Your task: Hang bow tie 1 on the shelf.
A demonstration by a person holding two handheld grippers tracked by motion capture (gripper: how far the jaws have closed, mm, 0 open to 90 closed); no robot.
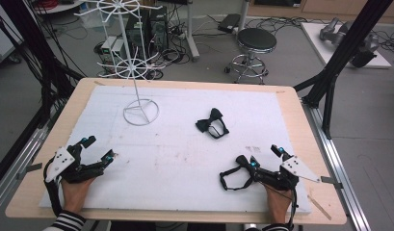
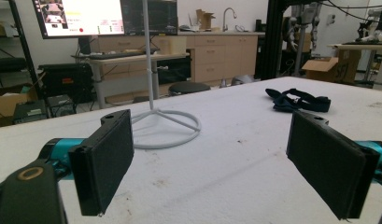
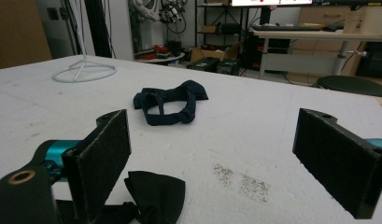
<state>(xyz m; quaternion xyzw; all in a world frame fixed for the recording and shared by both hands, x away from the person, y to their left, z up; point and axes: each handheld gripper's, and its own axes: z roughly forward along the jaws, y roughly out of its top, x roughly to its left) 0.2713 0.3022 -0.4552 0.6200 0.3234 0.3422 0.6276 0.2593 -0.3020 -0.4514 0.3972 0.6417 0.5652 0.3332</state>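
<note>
Here, on the left side of the white table top, the left gripper rests low on the board with its jaws spread wide and nothing between them. In the left gripper view, its two black pads stand far apart over bare white board.

A little farther back stands a white wire stand, with its round foot flat on the board. It is well apart from both grippers.

Near the middle of the table lies a dark bow tie with its strap looped beside it. Nothing touches it.

On the right, close to the near edge, lies a second black bow tie. It sits just beside the left jaw of the right gripper. In the right gripper view, one wing of this bow tie lies on the board, low next to that jaw. The right gripper's jaws are also wide apart and hold nothing.
</note>
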